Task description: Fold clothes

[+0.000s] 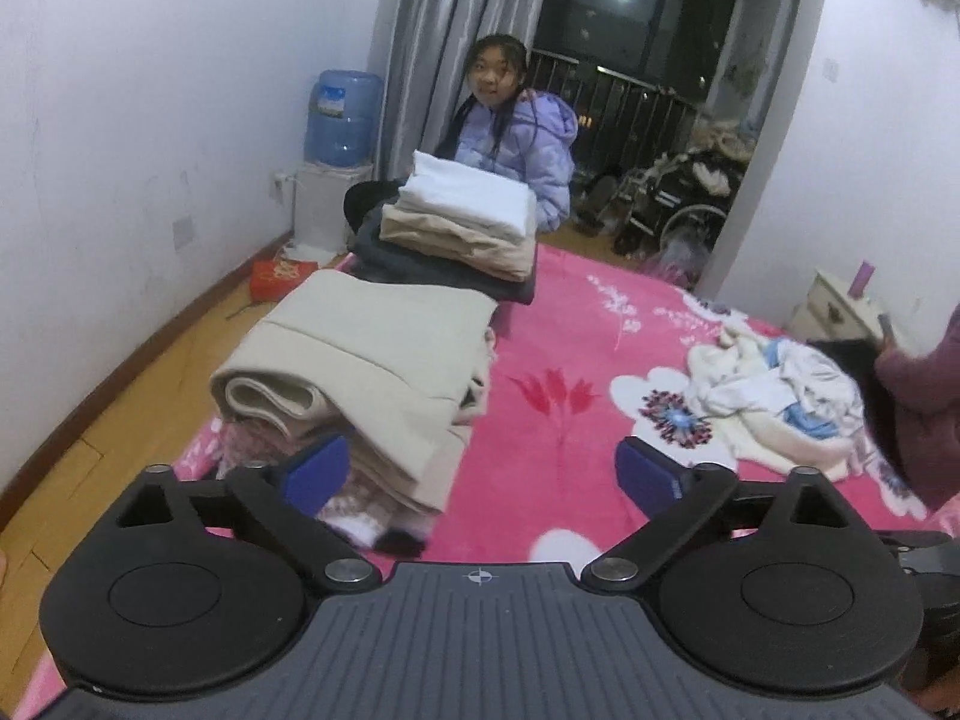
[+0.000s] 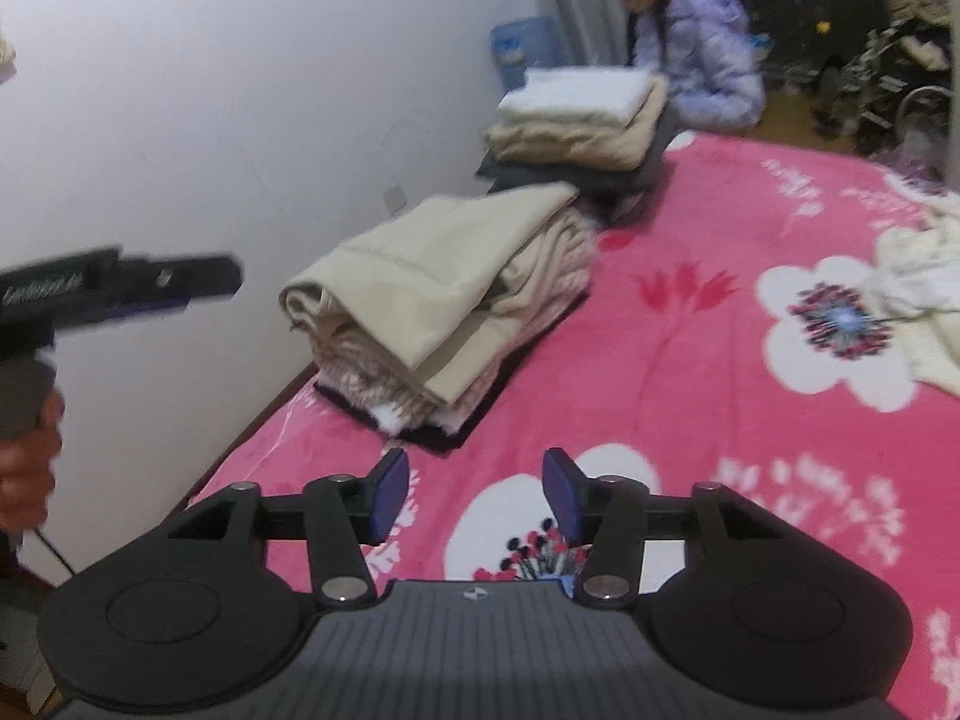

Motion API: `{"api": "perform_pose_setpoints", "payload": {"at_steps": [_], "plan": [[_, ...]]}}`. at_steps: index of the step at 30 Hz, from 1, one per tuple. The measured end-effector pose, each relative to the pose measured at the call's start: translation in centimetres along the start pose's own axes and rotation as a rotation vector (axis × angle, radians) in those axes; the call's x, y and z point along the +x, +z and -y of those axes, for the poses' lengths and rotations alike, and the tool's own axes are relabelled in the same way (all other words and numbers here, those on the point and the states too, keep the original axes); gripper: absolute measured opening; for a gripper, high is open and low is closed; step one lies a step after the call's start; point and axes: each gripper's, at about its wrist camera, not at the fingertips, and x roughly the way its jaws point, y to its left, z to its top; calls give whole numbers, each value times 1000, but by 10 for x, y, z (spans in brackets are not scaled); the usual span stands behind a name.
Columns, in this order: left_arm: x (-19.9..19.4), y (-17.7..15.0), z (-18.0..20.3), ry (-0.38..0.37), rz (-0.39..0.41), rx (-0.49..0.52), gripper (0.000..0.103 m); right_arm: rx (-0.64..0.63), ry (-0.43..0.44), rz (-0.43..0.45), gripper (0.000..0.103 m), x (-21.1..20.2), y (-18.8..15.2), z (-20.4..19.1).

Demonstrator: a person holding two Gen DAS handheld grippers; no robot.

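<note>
A near stack of folded clothes, topped by a beige garment (image 1: 372, 354) (image 2: 432, 282), lies at the left side of the pink floral bed (image 1: 558, 438) (image 2: 690, 372). Behind it stands a second stack (image 1: 468, 222) (image 2: 576, 126) with white, beige and dark pieces. An unfolded heap of white and light-blue clothes (image 1: 774, 396) (image 2: 924, 288) lies on the right of the bed. My left gripper (image 1: 483, 471) is open, its left pad just in front of the near stack. My right gripper (image 2: 477, 495) hovers open over bare bedspread, holding nothing. The left gripper's body (image 2: 120, 288) shows at the right wrist view's left edge.
A person in a lilac puffer jacket (image 1: 528, 144) (image 2: 702, 60) sits behind the far stack. A water dispenser (image 1: 339, 138) stands by the left wall. A sleeve (image 1: 924, 408) enters at the right. A wheelchair (image 1: 678, 204) and clutter fill the doorway beyond the bed.
</note>
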Motion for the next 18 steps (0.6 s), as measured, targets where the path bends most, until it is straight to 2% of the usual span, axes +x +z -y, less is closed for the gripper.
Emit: {"api": "perform_pose_setpoints", "payload": {"at_steps": [8, 14, 18], "plan": [[-20, -8, 25, 73, 12, 10, 102, 44, -39, 26, 56, -37, -9, 1], [-37, -17, 31, 62, -1, -19, 103, 74, -51, 44, 63, -54, -16, 0], [-47, -18, 34, 95, 14, -8, 103, 84, -63, 51, 64, -57, -24, -5]]}}
